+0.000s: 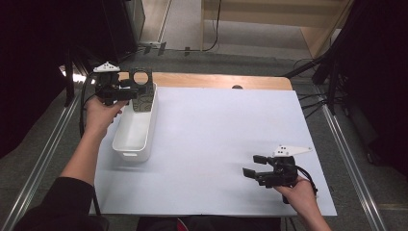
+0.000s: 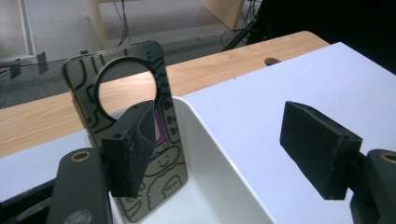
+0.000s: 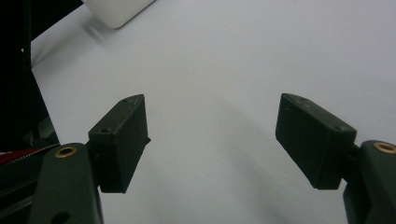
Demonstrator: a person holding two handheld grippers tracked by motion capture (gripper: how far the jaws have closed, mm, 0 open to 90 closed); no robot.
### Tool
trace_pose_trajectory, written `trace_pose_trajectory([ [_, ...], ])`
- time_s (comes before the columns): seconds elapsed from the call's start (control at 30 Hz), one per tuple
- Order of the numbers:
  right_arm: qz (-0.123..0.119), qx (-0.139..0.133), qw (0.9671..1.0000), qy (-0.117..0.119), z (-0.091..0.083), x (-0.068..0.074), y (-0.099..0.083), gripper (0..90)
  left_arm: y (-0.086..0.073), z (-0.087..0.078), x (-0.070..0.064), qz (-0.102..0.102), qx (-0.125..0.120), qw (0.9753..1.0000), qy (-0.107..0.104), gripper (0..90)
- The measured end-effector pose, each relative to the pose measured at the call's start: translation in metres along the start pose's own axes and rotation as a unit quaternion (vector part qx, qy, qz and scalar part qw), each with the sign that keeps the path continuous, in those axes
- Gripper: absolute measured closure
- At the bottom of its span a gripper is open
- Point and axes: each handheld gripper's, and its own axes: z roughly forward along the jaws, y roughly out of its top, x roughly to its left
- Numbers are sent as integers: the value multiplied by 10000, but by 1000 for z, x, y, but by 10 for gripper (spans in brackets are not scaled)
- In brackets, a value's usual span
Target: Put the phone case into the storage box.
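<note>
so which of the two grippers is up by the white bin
The left gripper, at the far end of the white bin, its jaws open beside the patterned phone case standing in it. The right gripper hangs over bare white tabletop.

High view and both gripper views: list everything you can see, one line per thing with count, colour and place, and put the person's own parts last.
phone case: one, dark with line doodles and a round cut-out, standing upright at the far end of the bin, beside the left gripper's left jaw.
bin: one, white, oblong, on the left part of the mat.
mat: one, pale white-blue, covering most of the table.
table: one, light wood, bare strip along the far edge.
left gripper: one, black, jaws open, at the bin's far end.
right gripper: one, black, jaws open, over the mat near right.
</note>
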Motion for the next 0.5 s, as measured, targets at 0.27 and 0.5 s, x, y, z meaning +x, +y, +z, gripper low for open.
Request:
trace_pose_trajectory([
  [0.27,24,-5,10000,2,0,1,0,246,-2,-4,-12,62,45,9998,-182,269],
  [0.5,24,-4,10000,-5,-1,1,0,246,-4,-8,-23,127,85,9994,-314,269],
])
